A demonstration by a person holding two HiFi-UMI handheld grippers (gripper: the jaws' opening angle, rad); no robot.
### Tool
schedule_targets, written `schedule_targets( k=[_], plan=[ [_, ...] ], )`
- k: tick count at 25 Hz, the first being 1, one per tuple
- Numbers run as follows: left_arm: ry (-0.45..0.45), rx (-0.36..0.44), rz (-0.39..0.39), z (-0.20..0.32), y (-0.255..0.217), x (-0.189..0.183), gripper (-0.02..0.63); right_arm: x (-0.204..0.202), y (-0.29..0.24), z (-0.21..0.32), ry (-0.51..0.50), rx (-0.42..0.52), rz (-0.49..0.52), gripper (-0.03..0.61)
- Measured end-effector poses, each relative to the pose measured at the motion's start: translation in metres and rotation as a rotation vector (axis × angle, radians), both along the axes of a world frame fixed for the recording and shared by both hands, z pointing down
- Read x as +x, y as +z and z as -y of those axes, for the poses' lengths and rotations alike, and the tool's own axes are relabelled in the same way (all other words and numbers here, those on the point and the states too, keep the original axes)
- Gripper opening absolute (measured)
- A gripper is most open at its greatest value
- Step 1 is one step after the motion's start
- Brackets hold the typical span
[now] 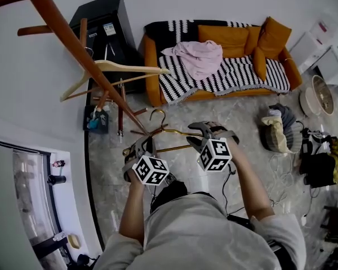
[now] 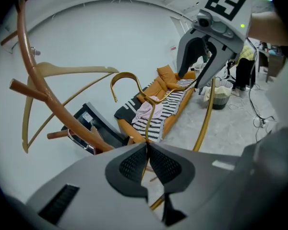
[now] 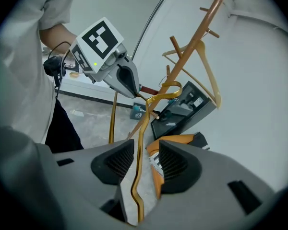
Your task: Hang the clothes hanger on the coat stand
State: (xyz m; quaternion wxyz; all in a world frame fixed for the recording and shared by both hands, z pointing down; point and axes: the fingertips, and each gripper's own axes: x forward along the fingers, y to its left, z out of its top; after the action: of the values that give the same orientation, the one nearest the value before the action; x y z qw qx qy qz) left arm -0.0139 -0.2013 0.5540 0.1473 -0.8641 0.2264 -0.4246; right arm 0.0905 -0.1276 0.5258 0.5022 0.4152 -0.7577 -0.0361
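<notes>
A thin gold wire hanger (image 1: 170, 132) hangs in the air between my two grippers, hook (image 1: 156, 115) pointing toward the coat stand. My left gripper (image 1: 141, 146) is shut on one end of its wire (image 2: 149, 114); the pads meet around it (image 2: 147, 150). My right gripper (image 1: 198, 138) stands open, and the wire (image 3: 140, 143) runs through the gap between its jaws (image 3: 146, 159) with space on both sides. The reddish wooden coat stand (image 1: 73, 44) leans across the upper left, carrying a pale wooden hanger (image 1: 118, 67) on a peg.
An orange sofa (image 1: 273, 35) with a striped throw and a pink cloth (image 1: 197, 58) stands behind. A black cabinet (image 1: 104, 27) sits by the stand's base. A bag (image 1: 276, 131), cables and a round white appliance (image 1: 318, 94) lie at right.
</notes>
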Motion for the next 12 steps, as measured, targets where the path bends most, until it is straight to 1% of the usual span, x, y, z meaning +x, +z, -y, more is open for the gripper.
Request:
schedule_targets(
  k=[1, 2, 3, 4, 8, 12],
  plan=[
    [-0.014, -0.006, -0.006, 0.001, 0.0, 0.0, 0.025, -0.002, 0.002, 0.004, -0.011, -0.005, -0.02, 0.155],
    [-0.031, -0.012, -0.013, 0.001, 0.0, -0.001, 0.025, -0.003, 0.005, 0.008, -0.023, -0.007, -0.043, 0.131],
    [-0.048, -0.019, -0.022, -0.001, 0.001, -0.002, 0.025, -0.005, 0.008, 0.01, -0.037, -0.008, -0.065, 0.075],
    [-0.065, -0.025, -0.032, -0.003, 0.001, -0.004, 0.025, -0.008, 0.011, 0.012, -0.054, -0.008, -0.085, 0.036],
    [-0.136, -0.027, -0.044, -0.001, 0.002, -0.014, 0.025, -0.018, 0.012, 0.023, -0.141, -0.007, -0.138, 0.021],
    [-0.188, -0.015, -0.046, 0.003, 0.001, -0.018, 0.025, -0.018, 0.016, 0.035, -0.2, 0.002, -0.121, 0.021]
  ],
)
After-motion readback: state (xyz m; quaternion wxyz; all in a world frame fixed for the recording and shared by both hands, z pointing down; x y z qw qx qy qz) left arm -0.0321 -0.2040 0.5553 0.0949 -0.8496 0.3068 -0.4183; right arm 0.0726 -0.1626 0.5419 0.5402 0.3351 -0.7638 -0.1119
